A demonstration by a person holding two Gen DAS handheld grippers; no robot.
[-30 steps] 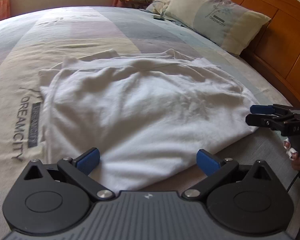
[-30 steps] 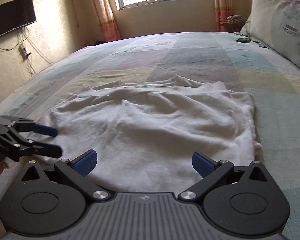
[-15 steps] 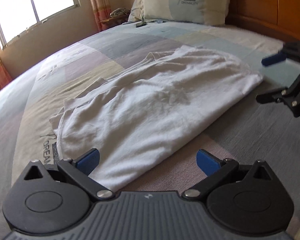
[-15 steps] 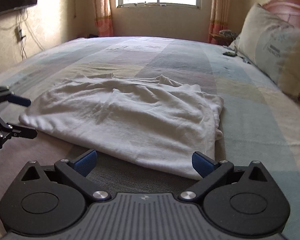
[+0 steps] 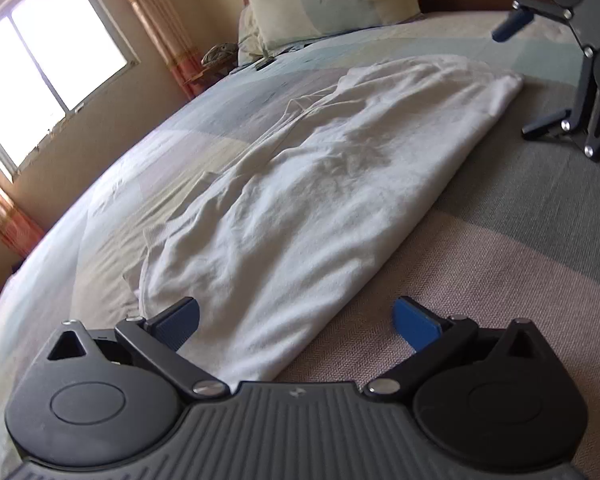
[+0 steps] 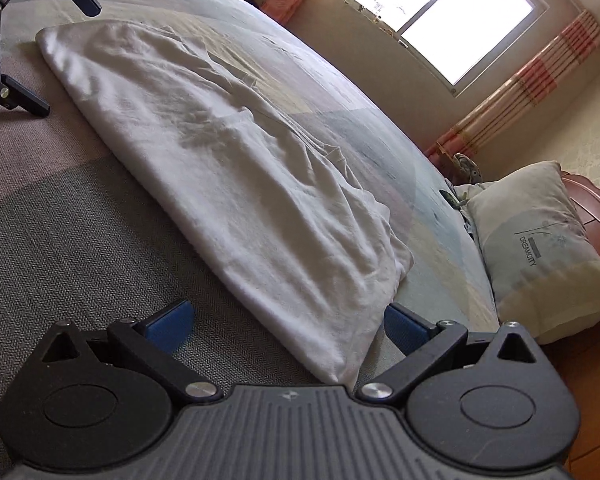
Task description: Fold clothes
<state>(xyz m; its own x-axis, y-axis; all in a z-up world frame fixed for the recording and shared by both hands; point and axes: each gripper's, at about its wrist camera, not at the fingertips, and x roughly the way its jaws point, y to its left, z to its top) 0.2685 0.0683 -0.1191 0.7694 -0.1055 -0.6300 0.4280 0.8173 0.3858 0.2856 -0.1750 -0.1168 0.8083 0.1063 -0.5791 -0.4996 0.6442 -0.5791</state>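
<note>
Your two grippers have swung out to opposite ends of the white garment (image 5: 312, 184), which lies folded and wrinkled on the bed (image 5: 520, 248), no longer side by side at its near edge. Your left gripper (image 5: 296, 320) and right gripper (image 6: 286, 320) each straddle an end corner, fingers spread wide and holding nothing. Both views have tilted, bringing the pillow (image 6: 540, 248) and window (image 5: 40, 76) into sight.
</note>
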